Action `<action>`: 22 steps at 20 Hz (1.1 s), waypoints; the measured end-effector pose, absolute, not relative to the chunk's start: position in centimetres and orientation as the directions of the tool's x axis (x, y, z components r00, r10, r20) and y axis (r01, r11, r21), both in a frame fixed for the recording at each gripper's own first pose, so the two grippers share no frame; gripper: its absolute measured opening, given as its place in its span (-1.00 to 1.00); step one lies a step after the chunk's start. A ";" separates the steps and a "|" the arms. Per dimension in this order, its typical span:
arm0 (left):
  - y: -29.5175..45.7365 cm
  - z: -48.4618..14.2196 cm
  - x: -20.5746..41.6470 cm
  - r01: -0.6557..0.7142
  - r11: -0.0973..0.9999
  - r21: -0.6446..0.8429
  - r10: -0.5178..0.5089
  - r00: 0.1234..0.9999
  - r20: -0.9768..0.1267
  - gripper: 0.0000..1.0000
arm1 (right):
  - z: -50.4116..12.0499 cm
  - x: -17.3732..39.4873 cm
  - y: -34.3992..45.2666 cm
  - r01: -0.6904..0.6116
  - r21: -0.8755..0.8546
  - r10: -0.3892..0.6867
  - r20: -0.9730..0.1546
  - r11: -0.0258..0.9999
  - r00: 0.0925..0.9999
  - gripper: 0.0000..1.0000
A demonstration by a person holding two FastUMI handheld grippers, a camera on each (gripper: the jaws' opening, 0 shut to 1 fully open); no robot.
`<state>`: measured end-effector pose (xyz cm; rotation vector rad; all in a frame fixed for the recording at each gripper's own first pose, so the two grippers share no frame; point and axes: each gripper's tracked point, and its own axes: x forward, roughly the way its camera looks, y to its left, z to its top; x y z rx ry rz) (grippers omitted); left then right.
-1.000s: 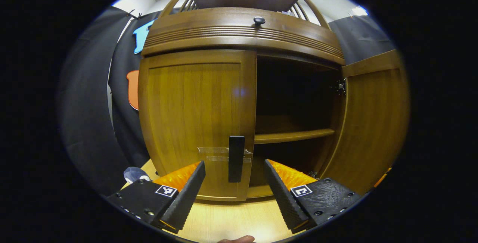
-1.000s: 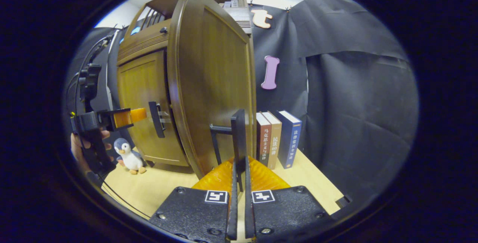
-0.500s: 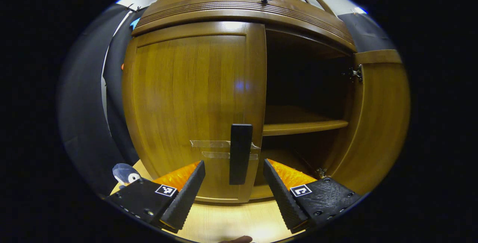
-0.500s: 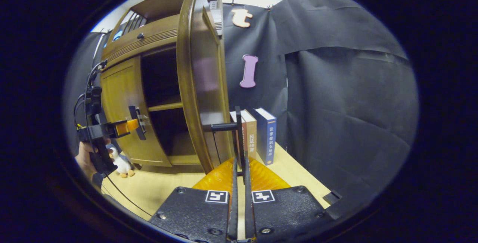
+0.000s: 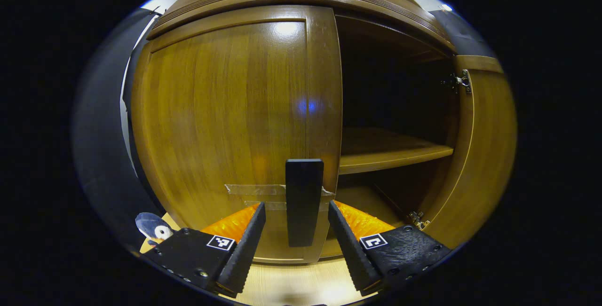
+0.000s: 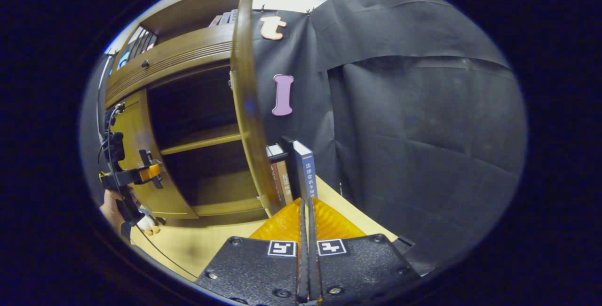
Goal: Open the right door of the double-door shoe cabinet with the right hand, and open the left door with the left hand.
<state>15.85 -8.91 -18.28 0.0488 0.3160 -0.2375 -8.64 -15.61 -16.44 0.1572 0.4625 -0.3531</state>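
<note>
The brown shoe cabinet's left door [image 5: 235, 122] is closed. Its black handle [image 5: 304, 200] stands between the fingers of my left gripper [image 5: 295, 207], which is open, with a gap on each side. The right door [image 5: 484, 146] stands wide open, baring a dark inside with a shelf [image 5: 390, 153]. In the right gripper view that door [image 6: 247, 108] is seen edge-on. My right gripper [image 6: 305, 200] is shut at its outer edge, where the door's thin black handle [image 6: 294, 165] runs down between the fingers. Farther left, the left gripper [image 6: 153, 173] is at the left door, held by a hand [image 6: 113, 202].
Several books [image 6: 305, 169] stand upright on the light wooden table [image 6: 197, 240], just behind the open right door. A small penguin toy [image 5: 153, 228] sits on the table left of the cabinet. Black cloth wall closes off the right side.
My left gripper moved in, so the left door's handle now lies between its fingers. The right door swung farther open with my right gripper shut on its handle.
</note>
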 end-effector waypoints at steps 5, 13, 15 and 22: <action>-9.1 -18.8 17.2 0.242 0.970 0.027 -0.222 0.925 -0.309 0.07 | -15.4 -9.2 -14.5 0.342 0.064 -0.281 -0.442 0.937 0.852 -0.92; -9.7 -19.2 17.7 0.277 0.961 0.010 -0.262 0.921 -0.289 -0.16 | -15.4 -9.4 -12.1 0.288 0.058 -0.235 -0.436 0.956 0.869 -0.63; -9.6 -18.8 16.9 0.285 0.959 0.007 -0.270 0.917 -0.295 -0.44 | -15.5 -9.4 -11.6 0.284 0.056 -0.232 -0.438 0.957 0.868 -0.39; -8.8 -18.7 14.8 0.287 0.958 0.005 -0.272 0.916 -0.296 -0.44 | -16.8 -9.0 -9.0 0.225 0.075 -0.165 -0.470 0.972 0.867 -0.12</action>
